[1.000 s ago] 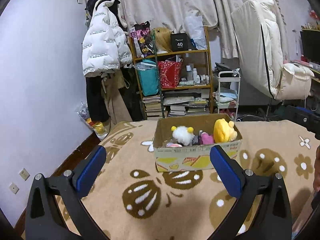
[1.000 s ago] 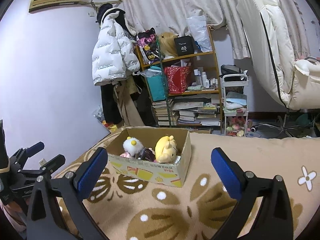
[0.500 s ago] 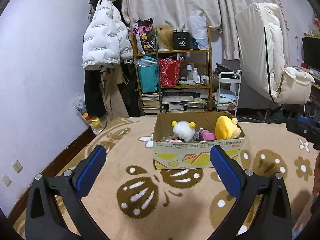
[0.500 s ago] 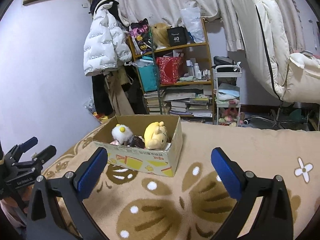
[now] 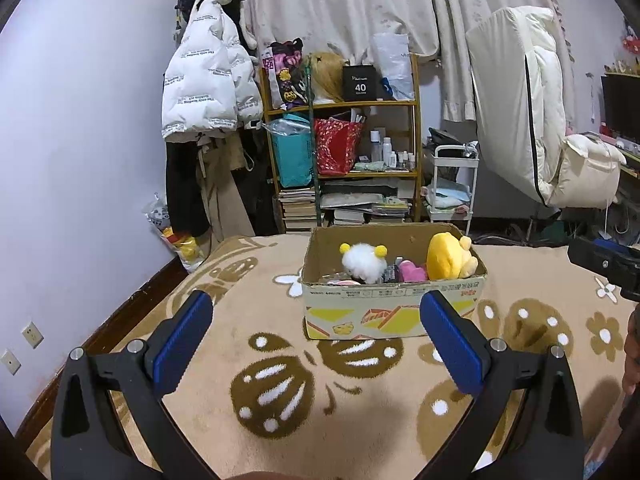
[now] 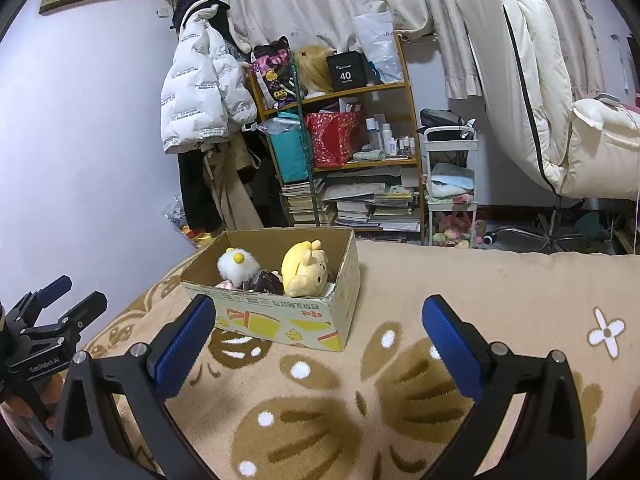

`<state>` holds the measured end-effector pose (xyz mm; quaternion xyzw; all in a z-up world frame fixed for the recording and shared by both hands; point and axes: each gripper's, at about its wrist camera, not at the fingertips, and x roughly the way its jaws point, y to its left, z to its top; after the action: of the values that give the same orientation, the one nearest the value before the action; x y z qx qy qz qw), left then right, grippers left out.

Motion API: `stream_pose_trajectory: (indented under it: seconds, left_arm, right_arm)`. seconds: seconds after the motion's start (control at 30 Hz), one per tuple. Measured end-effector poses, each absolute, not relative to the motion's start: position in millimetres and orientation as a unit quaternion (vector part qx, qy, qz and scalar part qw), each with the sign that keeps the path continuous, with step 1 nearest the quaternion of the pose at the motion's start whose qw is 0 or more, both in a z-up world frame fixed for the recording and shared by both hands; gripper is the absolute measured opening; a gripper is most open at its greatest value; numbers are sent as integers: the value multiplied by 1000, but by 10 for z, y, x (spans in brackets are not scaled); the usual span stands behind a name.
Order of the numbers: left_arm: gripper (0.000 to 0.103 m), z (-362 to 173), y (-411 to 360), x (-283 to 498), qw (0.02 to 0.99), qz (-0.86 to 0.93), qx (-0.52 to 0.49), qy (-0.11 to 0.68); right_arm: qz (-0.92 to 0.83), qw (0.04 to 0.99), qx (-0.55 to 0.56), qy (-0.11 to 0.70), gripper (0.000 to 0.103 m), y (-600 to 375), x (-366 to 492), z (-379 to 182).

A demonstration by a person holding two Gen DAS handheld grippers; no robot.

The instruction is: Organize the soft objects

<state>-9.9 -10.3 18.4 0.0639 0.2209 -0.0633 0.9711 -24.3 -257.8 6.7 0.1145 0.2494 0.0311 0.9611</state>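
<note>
A cardboard box (image 5: 394,314) stands on a tan blanket with brown flower shapes (image 5: 280,392). In it lie a white fluffy toy with yellow ears (image 5: 363,263), a yellow plush (image 5: 448,256) and a pink plush (image 5: 410,271). The box (image 6: 280,320), the white toy (image 6: 237,266) and the yellow plush (image 6: 306,270) also show in the right wrist view. My left gripper (image 5: 316,344) is open and empty, short of the box. My right gripper (image 6: 320,346) is open and empty, to the right of the box front.
A wooden shelf (image 5: 344,148) with bags, bottles and books stands behind the bed. A white puffer jacket (image 5: 208,80) hangs at the left. A white trolley (image 5: 452,184) and a cream chair (image 5: 532,128) stand at the right. The left gripper shows at the right wrist view's left edge (image 6: 44,336).
Both wrist views have tilted and shifted a little. The box has drifted leftward in the right view and slightly lower in the left view. Both grippers stayed open.
</note>
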Motion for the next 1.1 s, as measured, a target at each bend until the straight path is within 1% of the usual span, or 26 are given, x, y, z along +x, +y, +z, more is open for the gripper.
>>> stream_pose_trajectory:
  seconds: [0.37,1.1]
  left_arm:
    - [102,124,-69,-65,968,-61,52,238]
    - [102,131,-48,-63,968,-63,50,238]
  right_arm:
    - [24,961,111,250,103,-2557,-250,32]
    - [25,961,111,253,103,-2568,-249,27]
